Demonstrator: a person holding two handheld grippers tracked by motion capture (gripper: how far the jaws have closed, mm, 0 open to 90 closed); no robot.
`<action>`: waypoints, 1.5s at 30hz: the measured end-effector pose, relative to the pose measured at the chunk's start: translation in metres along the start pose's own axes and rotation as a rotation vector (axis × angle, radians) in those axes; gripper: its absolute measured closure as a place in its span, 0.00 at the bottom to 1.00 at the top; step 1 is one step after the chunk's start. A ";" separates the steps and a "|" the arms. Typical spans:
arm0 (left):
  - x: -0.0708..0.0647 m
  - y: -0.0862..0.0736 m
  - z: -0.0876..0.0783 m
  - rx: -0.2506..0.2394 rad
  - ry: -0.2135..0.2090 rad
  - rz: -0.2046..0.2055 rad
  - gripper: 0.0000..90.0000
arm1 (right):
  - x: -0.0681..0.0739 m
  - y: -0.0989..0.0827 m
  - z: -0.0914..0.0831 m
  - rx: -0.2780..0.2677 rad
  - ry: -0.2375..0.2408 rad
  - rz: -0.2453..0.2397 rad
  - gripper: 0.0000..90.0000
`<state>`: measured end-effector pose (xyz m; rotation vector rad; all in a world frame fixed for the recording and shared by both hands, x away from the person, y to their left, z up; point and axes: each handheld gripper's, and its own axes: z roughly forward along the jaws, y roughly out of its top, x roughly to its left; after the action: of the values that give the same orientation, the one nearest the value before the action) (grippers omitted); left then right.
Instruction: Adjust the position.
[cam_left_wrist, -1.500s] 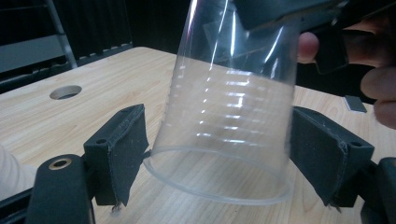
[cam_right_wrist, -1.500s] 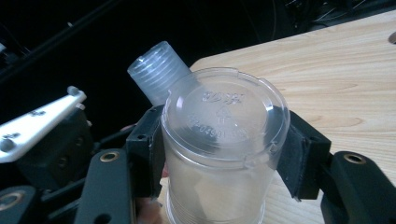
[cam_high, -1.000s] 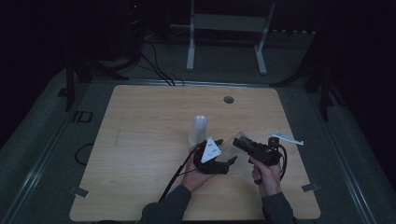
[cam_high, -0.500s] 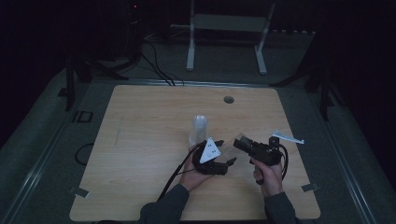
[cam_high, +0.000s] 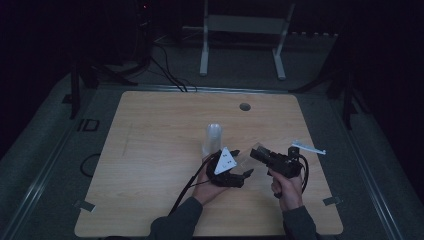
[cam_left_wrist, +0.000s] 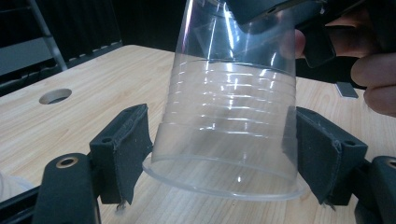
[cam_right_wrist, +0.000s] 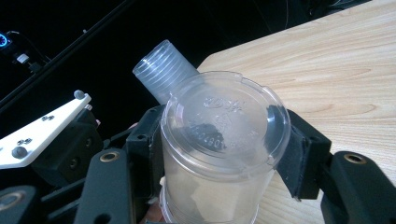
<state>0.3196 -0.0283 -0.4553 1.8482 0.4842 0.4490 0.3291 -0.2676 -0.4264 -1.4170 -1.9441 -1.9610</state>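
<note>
A clear plastic cup (cam_left_wrist: 233, 116) hangs tilted above the wooden table (cam_high: 150, 150), between my two grippers. My right gripper (cam_right_wrist: 224, 144) is shut on the cup (cam_right_wrist: 224, 135) near its base, a pad pressed on each side. My left gripper (cam_left_wrist: 222, 151) straddles the cup's wider rim end. Its jaws have just been opening: the cup is between them, and the left pad (cam_left_wrist: 133, 149) stands a sliver off the wall. In the high view the left gripper (cam_high: 241, 162) and the right gripper (cam_high: 256, 154) meet at the table's front right of centre.
A stack of clear cups (cam_high: 212, 137) stands just behind the left gripper, also the ribbed stack (cam_right_wrist: 163, 70). A white flat piece (cam_high: 307, 147) lies right of the right gripper. A round hole (cam_high: 244, 106) sits near the table's far edge. A metal stand (cam_high: 240, 30) is beyond.
</note>
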 end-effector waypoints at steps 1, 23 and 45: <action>0.000 0.000 0.000 -0.001 0.000 -0.001 0.26 | 0.000 0.000 0.000 -0.003 0.000 0.004 0.46; -0.003 0.004 0.003 0.020 -0.001 0.013 0.32 | 0.002 -0.002 0.003 0.020 0.005 -0.010 0.45; 0.004 0.004 -0.005 0.027 0.011 0.028 0.34 | 0.006 -0.002 -0.008 0.133 -0.037 -0.146 0.35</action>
<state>0.3210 -0.0232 -0.4492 1.8813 0.4745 0.4732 0.3202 -0.2706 -0.4228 -1.3229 -2.2066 -1.8320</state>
